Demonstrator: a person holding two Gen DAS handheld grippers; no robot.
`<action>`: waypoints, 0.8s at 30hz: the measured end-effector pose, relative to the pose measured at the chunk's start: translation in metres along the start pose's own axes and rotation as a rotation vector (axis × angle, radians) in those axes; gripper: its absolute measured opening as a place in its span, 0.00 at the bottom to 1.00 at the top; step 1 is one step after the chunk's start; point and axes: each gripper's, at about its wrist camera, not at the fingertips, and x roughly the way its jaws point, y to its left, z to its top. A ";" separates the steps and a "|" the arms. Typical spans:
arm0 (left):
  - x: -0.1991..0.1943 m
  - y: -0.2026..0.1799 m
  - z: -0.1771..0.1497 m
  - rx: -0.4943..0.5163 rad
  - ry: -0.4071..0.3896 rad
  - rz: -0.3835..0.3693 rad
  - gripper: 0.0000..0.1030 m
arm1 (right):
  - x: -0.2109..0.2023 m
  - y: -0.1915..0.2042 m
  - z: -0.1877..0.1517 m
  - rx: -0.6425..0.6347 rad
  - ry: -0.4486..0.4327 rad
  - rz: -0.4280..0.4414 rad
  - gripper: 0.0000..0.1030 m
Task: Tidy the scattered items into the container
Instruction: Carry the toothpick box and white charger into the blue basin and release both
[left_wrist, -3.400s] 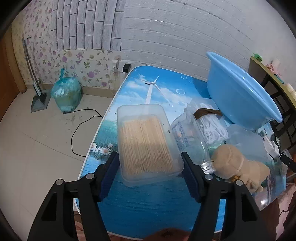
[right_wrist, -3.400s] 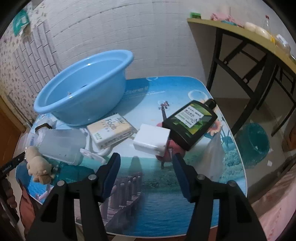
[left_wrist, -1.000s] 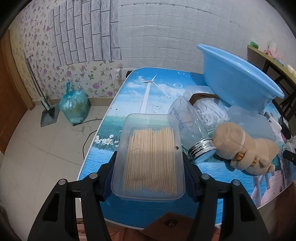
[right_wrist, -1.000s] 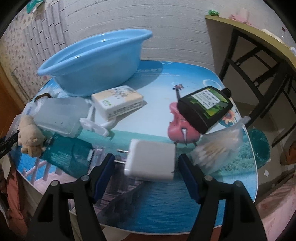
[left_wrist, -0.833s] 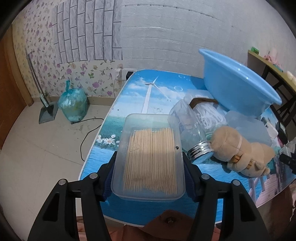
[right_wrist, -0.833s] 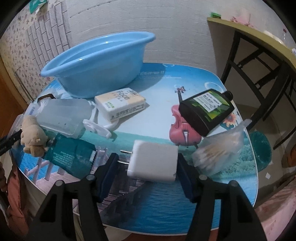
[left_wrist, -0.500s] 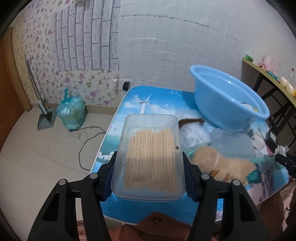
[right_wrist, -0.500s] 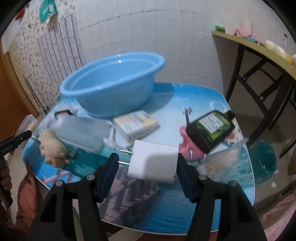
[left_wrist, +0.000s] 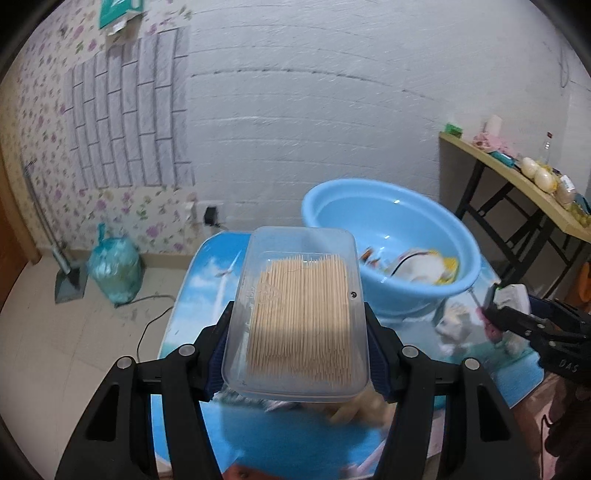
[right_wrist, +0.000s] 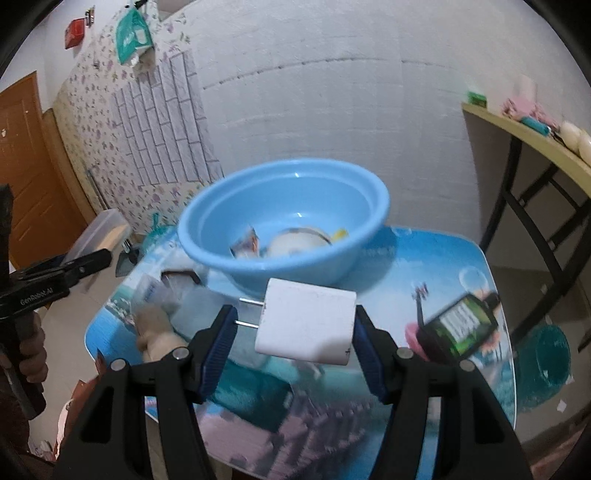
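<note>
The right tongs (right_wrist: 291, 339) squeeze a white plug (right_wrist: 308, 325) in the air, in front of the blue bowl (right_wrist: 284, 206) that sits on the picture-covered bench (right_wrist: 443, 266).

Mounted just behind each gripper's fingers, looking forward and downward along them (fisheye, close range). Shared by both views: blue basin (left_wrist: 391, 254) ahead, printed table (right_wrist: 436, 266) below, each opposite gripper at frame edge.
</note>
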 end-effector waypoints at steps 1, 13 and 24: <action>0.002 -0.005 0.005 0.010 -0.004 -0.007 0.59 | 0.000 0.001 0.002 -0.001 -0.006 0.004 0.59; 0.056 -0.055 0.038 0.090 0.036 -0.088 0.59 | 0.031 -0.008 0.032 -0.006 -0.006 0.037 0.59; 0.096 -0.070 0.052 0.139 0.084 -0.108 0.60 | 0.061 -0.014 0.049 -0.038 -0.007 0.029 0.59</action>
